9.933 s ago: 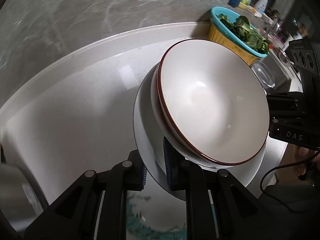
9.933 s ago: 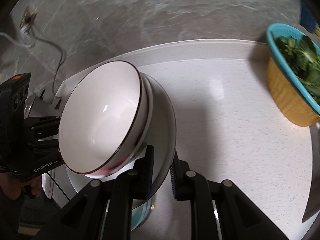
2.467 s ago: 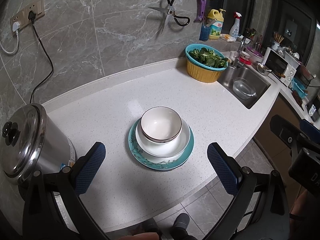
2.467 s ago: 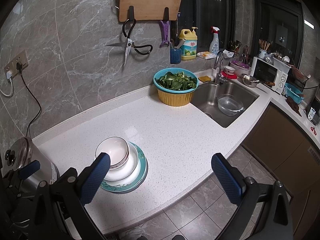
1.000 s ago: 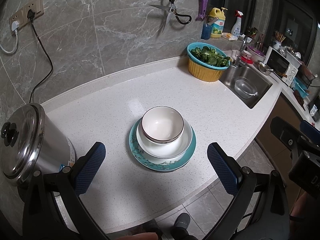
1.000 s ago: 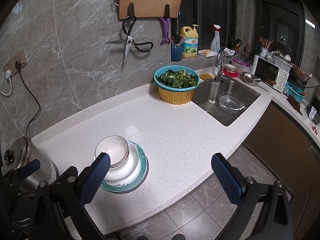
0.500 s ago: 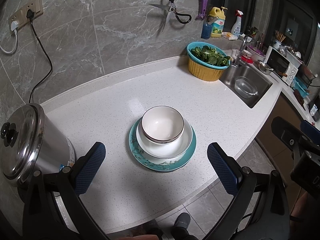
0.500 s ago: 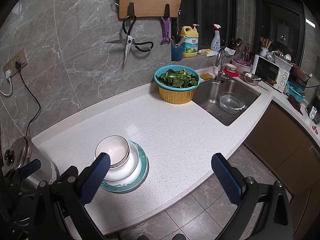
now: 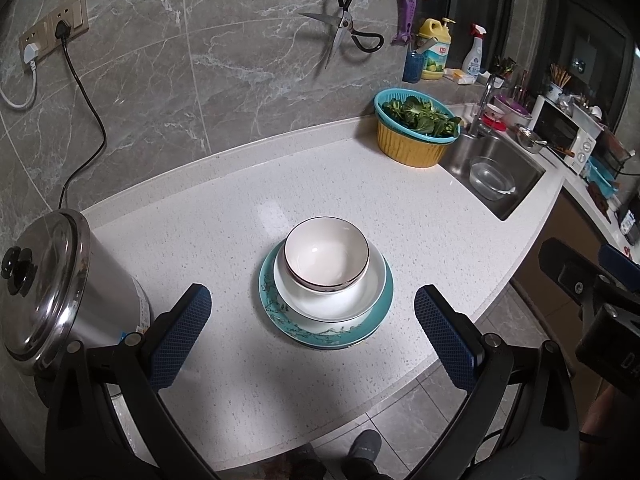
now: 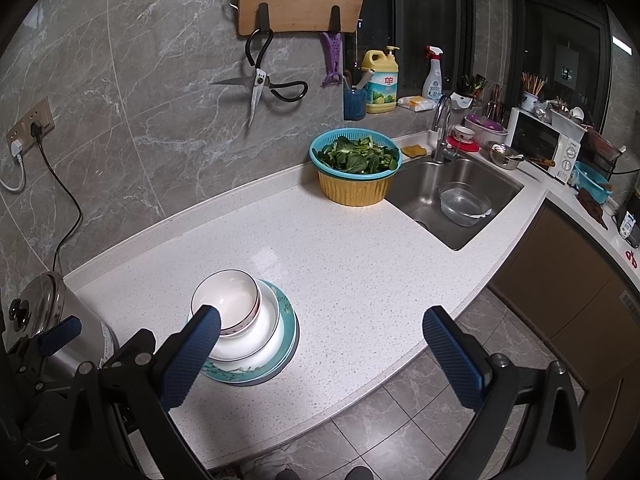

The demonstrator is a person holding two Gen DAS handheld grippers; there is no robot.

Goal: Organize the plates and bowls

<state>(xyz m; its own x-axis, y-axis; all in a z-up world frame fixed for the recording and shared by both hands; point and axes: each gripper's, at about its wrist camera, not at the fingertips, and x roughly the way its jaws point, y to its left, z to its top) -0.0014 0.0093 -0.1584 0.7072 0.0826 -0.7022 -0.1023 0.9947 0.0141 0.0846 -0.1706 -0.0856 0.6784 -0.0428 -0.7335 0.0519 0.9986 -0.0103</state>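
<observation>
From the left wrist view, the left tool (image 9: 312,330) stands wide apart, holding nothing, pulled back off the edge of the white counter (image 9: 224,216). Straight ahead of it, framed between its two blue pads, sits the stack: a small white bowl (image 9: 326,254) with a dark rim nested in a wider white bowl (image 9: 332,302), which rests on a teal-edged plate (image 9: 320,332). Nothing touches the stack. Ahead and to the left of the tool, close to its left finger, stands a steel pot (image 9: 52,288) with a lid and black knob. Far ahead to the right is a yellow basket of greens (image 9: 414,132), with the sink (image 9: 500,172) beside it. At the far right edge the right tool (image 9: 592,280) shows in part.

From the right wrist view, the right tool (image 10: 320,350) is also spread wide and empty, back from the counter (image 10: 340,256). The stack lies ahead and to its left, the small white bowl (image 10: 228,302) partly behind the left pad, with the wider white bowl (image 10: 256,340) and the teal-edged plate (image 10: 286,344) beneath. The steel pot (image 10: 56,316) is further left. The basket of greens (image 10: 354,168) and sink (image 10: 460,188) are ahead, toward the right.
</observation>
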